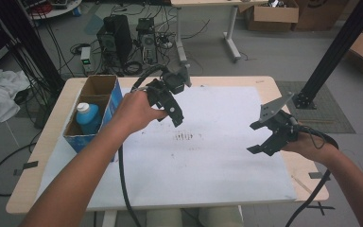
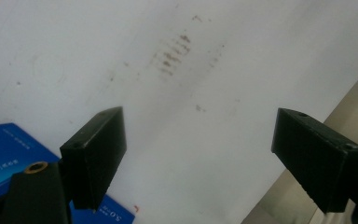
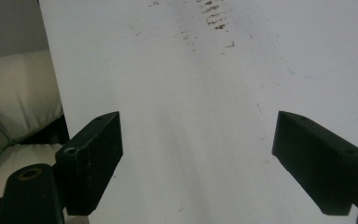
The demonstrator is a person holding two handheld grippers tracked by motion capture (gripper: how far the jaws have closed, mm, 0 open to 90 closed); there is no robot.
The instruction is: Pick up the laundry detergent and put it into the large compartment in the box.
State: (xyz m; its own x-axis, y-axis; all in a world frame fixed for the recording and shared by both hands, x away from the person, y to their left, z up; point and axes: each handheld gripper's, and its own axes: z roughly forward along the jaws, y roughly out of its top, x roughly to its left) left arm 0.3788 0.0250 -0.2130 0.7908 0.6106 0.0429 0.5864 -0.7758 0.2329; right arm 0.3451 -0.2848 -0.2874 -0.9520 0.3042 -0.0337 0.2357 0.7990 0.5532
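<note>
At nine o'clock on the tabletop [image 1: 264, 85]: open blue cardboard box [image 1: 116, 97] split into compartments, nearer one holding a blue bottle [image 1: 88, 118] with a white cap, standing upright; farther compartment apparently bare

Just right of the box, toward ten o'clock: left gripper [image 1: 175, 118] raised above the white sheet [image 1: 217, 170], jaws spread wide, nothing between them. Same seen from the left gripper view, left gripper [image 2: 200, 154] released over bare sheet, blue box corner [image 2: 9, 144] at seven o'clock of that view

At centre: brownish smudges [image 1: 185, 136] on the sheet, otherwise bare

At three o'clock: right gripper [image 1: 258, 138] hovering above the sheet near its right edge, jaws apart and holding nothing; in the right gripper view, right gripper [image 3: 198, 158] released over white sheet, front edge of the tabletop at nine o'clock there

Bottle nearest the left gripper, so likely the thing to fetch. Probably light to middling plastic, stiff enough to clamp yet smooth and rounded, so apt to slip or twist. Best taken from above, around the neck just under the cap or across the shoulder, lifted straight up to clear the box walls. Box itself light cardboard, likely to shift if the bottle drags on a wall
</note>
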